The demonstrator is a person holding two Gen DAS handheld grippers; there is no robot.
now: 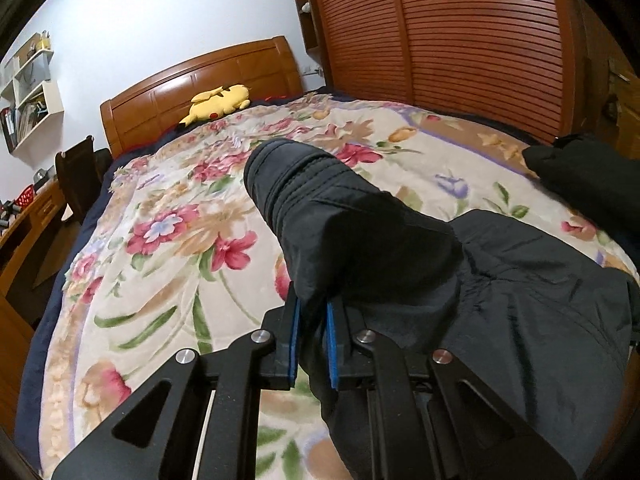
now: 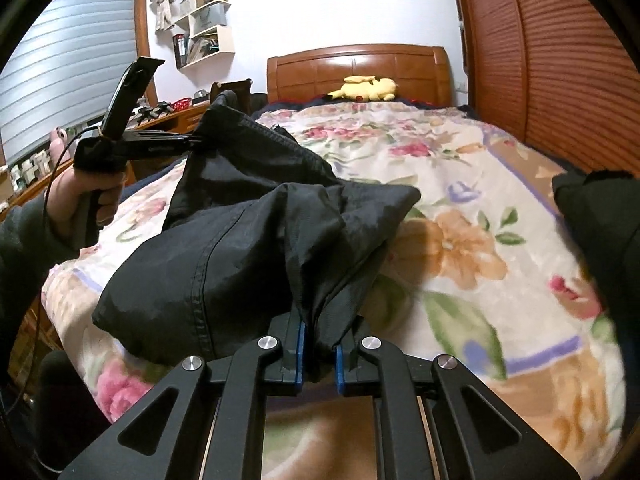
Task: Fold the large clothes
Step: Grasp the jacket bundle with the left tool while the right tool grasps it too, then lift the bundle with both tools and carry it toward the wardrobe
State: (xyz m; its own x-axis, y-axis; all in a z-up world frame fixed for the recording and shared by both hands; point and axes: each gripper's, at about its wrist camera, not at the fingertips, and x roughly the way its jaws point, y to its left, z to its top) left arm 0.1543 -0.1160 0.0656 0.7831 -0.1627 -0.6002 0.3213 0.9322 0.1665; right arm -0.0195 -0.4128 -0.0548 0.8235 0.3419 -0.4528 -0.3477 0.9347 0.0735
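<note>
**Both grippers pinch the black garment above the bed**

Nearest in the left wrist view, the left gripper [image 1: 312,320] has its blue pads [image 1: 295,332] pressed onto a fold of the black garment [image 1: 520,300], which rises from between them into a ribbed cuff end and spreads to the right over the floral blanket [image 1: 168,240]. In the right wrist view, the right gripper [image 2: 320,344] is likewise clamped on a bunched edge of the same garment [image 2: 224,256], the cloth gathered into a ridge just ahead of the pads. To the left, a hand [image 2: 80,196] in a dark sleeve holds the left gripper's handle, and the garment hangs from that gripper clear of the blanket.

Another dark piece of clothing [image 1: 580,168] lies at the bed's right edge, apart from the held one. Further off, a yellow plush toy [image 2: 366,88] rests against the wooden headboard [image 2: 356,64]. Slatted wardrobe doors [image 1: 460,28] stand to the right, and white wall shelves [image 2: 204,28] hang to the left, beside a window blind [image 2: 68,60].
</note>
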